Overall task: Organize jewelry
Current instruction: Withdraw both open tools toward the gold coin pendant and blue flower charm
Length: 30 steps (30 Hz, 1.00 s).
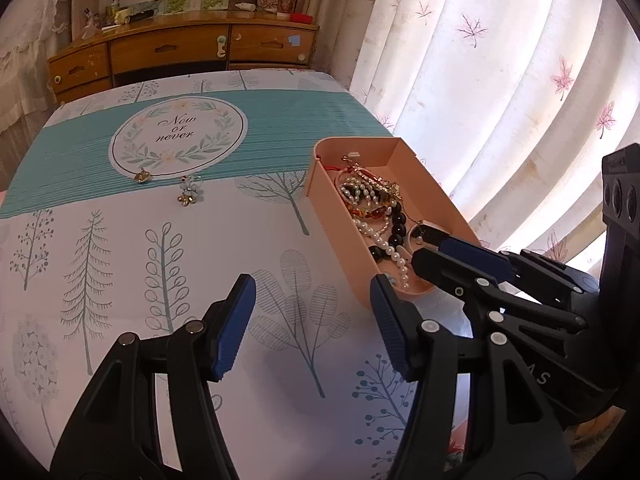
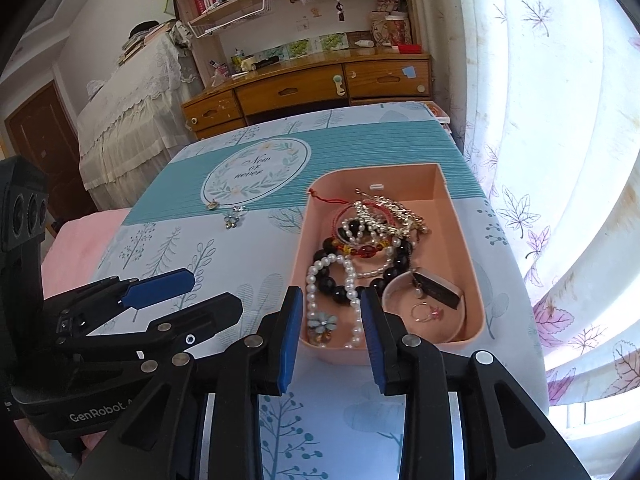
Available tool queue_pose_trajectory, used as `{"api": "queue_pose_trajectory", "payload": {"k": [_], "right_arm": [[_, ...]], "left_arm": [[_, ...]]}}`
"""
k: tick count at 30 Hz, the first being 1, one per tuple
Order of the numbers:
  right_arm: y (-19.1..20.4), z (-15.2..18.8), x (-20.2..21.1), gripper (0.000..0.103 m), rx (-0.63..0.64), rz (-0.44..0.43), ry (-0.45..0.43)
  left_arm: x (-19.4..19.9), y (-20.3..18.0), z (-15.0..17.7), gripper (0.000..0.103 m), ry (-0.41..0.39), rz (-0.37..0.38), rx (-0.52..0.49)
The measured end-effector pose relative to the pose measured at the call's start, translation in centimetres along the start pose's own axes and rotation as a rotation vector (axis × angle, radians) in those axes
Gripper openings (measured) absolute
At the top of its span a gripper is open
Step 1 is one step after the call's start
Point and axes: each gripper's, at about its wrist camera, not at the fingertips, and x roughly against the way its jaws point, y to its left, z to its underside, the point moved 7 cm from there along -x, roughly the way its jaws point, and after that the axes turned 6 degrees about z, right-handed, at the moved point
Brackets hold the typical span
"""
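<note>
– Two claws are seen over the table [image 2: 168,240]. How are they held?

– The left gripper [image 1: 312,320] is spread wide, and nothing is held between its blue pads. The right gripper [image 2: 330,336] is parted a little at the near end of the pink tray [image 2: 478,280]. Nothing is pinched by it.

– Where is the jewelry kept?

– Most of it is piled in the pink tray, on the right side of the table: white pearl strands [image 2: 352,276], black beads [image 2: 340,292], a red cord [image 2: 326,200] and a blue flower piece [image 2: 324,323]. Two small pieces are left on the cloth, far to the left: a gold charm [image 1: 142,176] and a flower brooch [image 1: 191,191], close together.
</note>
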Motion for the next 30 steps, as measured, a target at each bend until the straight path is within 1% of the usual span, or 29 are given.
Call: {"api": "queue_pose_trajectory", "payload": {"k": [12,20,24,27,30], "right_arm": [[4.3,-0.2,-1.6,0.030,0.065,-0.026,0.030],[7.3,-1.3,-3.8,0.031,0.100,-0.038,0.058],[8.7,-2.3,-5.4,0.031,0.125,-0.028,0.092],[9.9,-3.8,-6.8,0.031,0.145,-0.034,0.123],[11.0,-5.7,-8.1,0.031,0.168,-0.032,0.125]], "left_arm": [[0.9,4.7,0.8,0.057,-0.004,-0.030,0.093],[1.3,9.1,0.7,0.057,-0.011,-0.070,0.161],[2.4,11.6,-0.5,0.057,-0.029,-0.118,0.153],[3.6,13.8,-2.0,0.057,-0.048,-0.160,0.135],[3.9,15.7,-3.5,0.057,-0.034,-0.185,0.111]]}}
